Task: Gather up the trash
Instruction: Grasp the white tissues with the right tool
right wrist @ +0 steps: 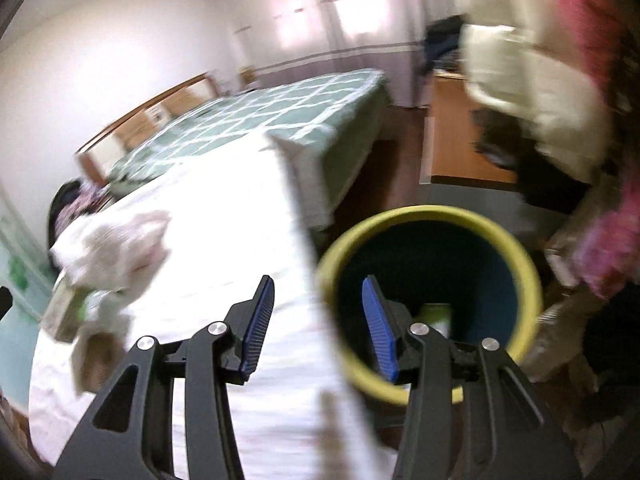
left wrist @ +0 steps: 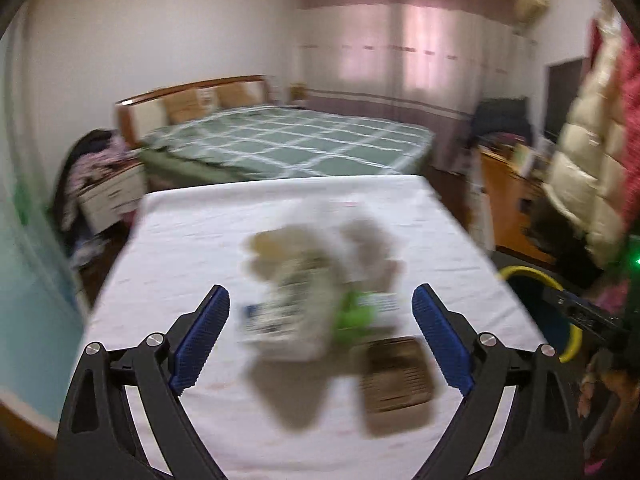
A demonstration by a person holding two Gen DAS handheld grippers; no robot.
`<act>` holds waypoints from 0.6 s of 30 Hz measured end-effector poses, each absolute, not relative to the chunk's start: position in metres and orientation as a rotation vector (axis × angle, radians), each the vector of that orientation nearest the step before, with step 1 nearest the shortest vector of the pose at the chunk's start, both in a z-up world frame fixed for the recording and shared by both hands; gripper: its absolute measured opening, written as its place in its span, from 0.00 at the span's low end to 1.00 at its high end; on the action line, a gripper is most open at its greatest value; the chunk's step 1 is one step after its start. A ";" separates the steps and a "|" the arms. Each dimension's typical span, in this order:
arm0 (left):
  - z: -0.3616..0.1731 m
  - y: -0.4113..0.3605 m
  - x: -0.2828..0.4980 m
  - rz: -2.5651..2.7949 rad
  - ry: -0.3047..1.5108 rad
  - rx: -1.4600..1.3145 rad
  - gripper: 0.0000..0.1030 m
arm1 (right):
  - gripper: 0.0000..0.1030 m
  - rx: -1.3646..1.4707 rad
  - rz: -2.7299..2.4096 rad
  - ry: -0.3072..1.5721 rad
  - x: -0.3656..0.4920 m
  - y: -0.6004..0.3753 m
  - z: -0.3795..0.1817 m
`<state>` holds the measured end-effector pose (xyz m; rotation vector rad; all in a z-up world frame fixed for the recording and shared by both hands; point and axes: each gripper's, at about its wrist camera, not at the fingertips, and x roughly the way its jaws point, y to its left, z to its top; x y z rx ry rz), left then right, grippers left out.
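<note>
Bed (left wrist: 288, 140) with green checked cover, pink curtains (left wrist: 400, 40) — cream padded jacket (left wrist: 592, 152) hanging

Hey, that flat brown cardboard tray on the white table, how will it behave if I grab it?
The brown cardboard tray looks thin and flat, so probably light and somewhat bendy. It lies flush on the white tablecloth, so an edge pinch may slide it first. Blur hides finer detail.

Blue ribbed pads (left wrist: 200, 336) lined black jaws. Between them lay a white table cloth (left wrist: 192, 240) and blurred beige, green and white trash (left wrist: 304, 300). Right of them stood a yellow-rimmed, dark blue round bin (right wrist: 428, 264).
</note>
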<state>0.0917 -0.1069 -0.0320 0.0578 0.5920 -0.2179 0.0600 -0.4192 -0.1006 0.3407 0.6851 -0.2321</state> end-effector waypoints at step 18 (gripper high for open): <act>-0.045 0.006 0.087 -0.063 0.574 -0.029 0.89 | 0.43 0.189 0.130 0.701 0.160 -0.240 -0.069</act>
